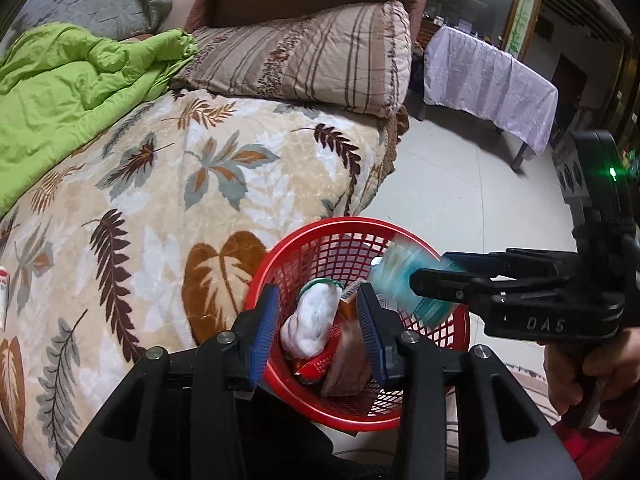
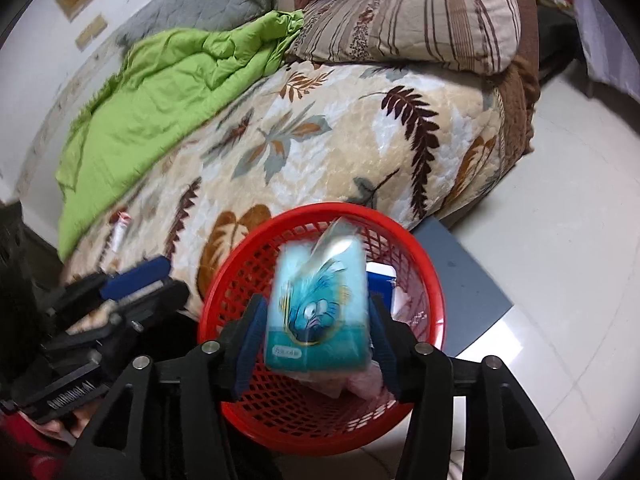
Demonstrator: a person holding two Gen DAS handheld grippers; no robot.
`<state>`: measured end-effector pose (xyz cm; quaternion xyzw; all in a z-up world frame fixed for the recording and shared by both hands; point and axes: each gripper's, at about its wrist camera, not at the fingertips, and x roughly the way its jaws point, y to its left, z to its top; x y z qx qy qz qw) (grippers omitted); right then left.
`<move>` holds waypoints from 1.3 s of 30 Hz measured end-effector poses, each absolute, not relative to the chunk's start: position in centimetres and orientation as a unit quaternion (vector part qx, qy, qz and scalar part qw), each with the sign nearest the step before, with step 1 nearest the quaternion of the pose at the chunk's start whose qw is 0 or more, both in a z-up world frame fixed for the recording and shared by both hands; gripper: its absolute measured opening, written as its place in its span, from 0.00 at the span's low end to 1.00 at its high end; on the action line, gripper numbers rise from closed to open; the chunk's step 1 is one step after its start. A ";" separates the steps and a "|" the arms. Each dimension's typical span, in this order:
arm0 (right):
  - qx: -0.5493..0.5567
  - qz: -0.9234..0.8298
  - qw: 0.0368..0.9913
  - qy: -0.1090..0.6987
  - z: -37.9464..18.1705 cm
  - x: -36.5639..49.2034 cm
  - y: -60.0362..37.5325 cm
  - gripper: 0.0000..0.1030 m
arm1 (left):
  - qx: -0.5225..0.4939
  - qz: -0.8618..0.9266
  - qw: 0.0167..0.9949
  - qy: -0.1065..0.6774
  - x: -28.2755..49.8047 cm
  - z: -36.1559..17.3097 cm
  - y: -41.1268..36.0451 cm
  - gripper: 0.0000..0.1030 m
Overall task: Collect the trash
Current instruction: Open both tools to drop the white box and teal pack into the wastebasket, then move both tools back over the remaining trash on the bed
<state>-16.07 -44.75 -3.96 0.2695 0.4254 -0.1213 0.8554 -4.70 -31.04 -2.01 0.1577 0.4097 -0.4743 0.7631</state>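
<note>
A red mesh basket (image 1: 352,222) (image 2: 320,208) stands on the floor against the bed's edge. My left gripper (image 1: 318,296) is open above it. A white crumpled wad (image 1: 312,320) lies below the pads, beside a red wrapper (image 1: 316,366) and a brownish packet (image 1: 344,364). My right gripper (image 2: 316,304) (image 1: 430,270) is open over the basket's right side. A blurred blue tissue pack (image 2: 320,312) (image 1: 396,268) hangs between its pads with gaps on both sides. A blue-and-white box (image 2: 382,280) lies in the basket. A small red-and-white tube (image 2: 120,228) rests on the bed.
The bed carries a leaf-patterned blanket (image 1: 200,168), a green quilt (image 1: 72,92) and a striped pillow (image 1: 312,56). A grey mat (image 2: 472,280) lies under the basket on pale floor tiles. A table with a lilac cloth (image 1: 492,84) stands further off.
</note>
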 end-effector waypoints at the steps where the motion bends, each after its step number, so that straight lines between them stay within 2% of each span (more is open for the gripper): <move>1: 0.270 -0.120 0.857 0.423 -3.8 -16.1 -44.7 0.56 | 0.154 -0.472 0.765 0.410 -4.5 -1.9 -30.8 0.38; 8: 0.276 -0.101 0.865 0.407 -2.5 -15.4 -44.4 0.57 | 0.123 -0.454 0.782 0.408 -2.9 -0.7 -28.7 0.38; 14: 0.246 -0.055 0.880 0.402 -0.6 -11.1 -41.6 0.57 | 0.088 -0.411 0.814 0.401 -0.2 0.8 -24.3 0.41; 24: 0.174 0.079 0.886 0.423 0.2 2.6 -31.4 0.57 | 0.019 -0.227 0.888 0.401 7.3 1.6 -10.5 0.42; 33: 0.162 0.160 0.857 0.463 -2.8 16.4 -21.3 0.57 | -0.095 -0.041 0.903 0.417 14.7 -0.6 3.9 0.42; 39: 0.175 0.167 0.843 0.480 -5.4 24.2 -16.5 0.57 | -0.129 0.003 0.896 0.424 18.0 -2.5 8.2 0.42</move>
